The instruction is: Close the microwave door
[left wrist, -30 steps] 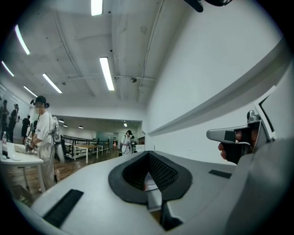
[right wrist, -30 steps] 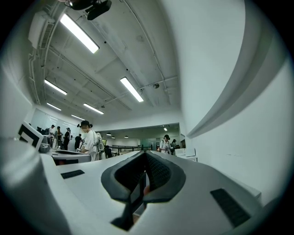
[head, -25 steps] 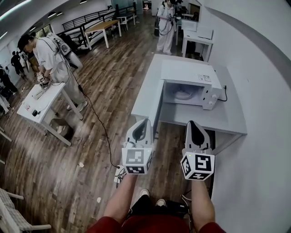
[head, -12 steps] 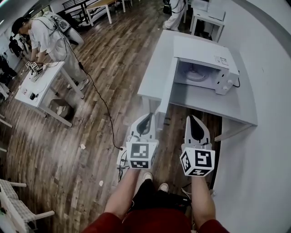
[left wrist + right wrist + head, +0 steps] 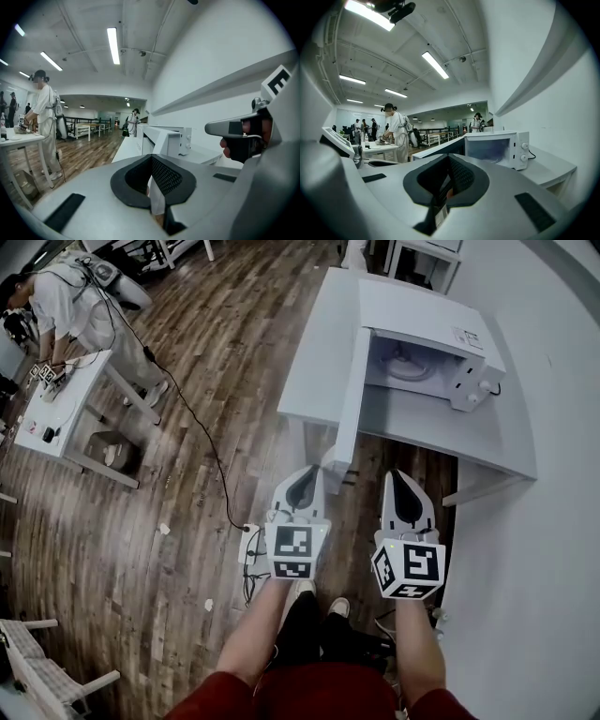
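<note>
A white microwave [image 5: 427,343] stands on a long white table [image 5: 422,432] against the right wall. Its door [image 5: 352,395] is swung wide open toward me and shows the lit cavity with the glass plate. My left gripper [image 5: 302,486] and right gripper [image 5: 403,491] are held side by side in front of the table's near edge, short of the door, both shut with nothing in them. In the left gripper view the open door [image 5: 157,139] stands ahead, above my left gripper [image 5: 151,157]. In the right gripper view the microwave [image 5: 499,150] lies beyond my right gripper [image 5: 449,157].
A person [image 5: 56,296] works at a small white table [image 5: 56,418] far left. A black cable [image 5: 202,465] runs over the wooden floor to a power strip [image 5: 250,545] by my feet. A white chair [image 5: 37,662] stands bottom left. The white wall [image 5: 553,521] runs close on the right.
I have come closer to the microwave table, which sits higher and larger in the head view. Both grippers stay shut, held side by side in front of me.
</note>
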`<state>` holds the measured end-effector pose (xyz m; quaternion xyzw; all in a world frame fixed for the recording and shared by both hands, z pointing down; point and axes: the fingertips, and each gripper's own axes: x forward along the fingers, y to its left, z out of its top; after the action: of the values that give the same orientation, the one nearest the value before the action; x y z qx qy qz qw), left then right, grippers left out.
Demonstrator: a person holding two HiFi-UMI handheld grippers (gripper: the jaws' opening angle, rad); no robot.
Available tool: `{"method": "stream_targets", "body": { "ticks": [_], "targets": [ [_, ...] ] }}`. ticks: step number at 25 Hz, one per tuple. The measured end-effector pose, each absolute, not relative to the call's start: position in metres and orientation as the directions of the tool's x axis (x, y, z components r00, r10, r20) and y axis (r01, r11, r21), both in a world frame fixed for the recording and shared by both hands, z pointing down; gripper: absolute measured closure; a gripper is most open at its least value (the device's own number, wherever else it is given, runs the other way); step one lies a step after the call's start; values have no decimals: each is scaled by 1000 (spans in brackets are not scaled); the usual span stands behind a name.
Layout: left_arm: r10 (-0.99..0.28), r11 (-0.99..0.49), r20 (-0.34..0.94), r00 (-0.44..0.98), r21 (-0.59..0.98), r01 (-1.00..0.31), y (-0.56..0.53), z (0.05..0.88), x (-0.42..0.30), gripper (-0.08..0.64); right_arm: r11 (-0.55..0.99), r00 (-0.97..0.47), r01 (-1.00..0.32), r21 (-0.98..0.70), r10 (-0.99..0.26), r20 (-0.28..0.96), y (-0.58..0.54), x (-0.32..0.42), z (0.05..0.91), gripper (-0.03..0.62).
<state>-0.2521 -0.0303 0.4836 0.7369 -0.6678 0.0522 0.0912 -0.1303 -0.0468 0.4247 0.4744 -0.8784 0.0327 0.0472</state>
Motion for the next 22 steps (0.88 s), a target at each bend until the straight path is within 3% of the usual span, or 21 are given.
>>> {"method": "stream_targets", "body": {
  "ticks": [22],
  "targets": [
    [-936,-284,191,297,91,-954,-52,494,-194,534,400,-397,-916,12,-912,105,-59,-88,422,566]
  ]
}}
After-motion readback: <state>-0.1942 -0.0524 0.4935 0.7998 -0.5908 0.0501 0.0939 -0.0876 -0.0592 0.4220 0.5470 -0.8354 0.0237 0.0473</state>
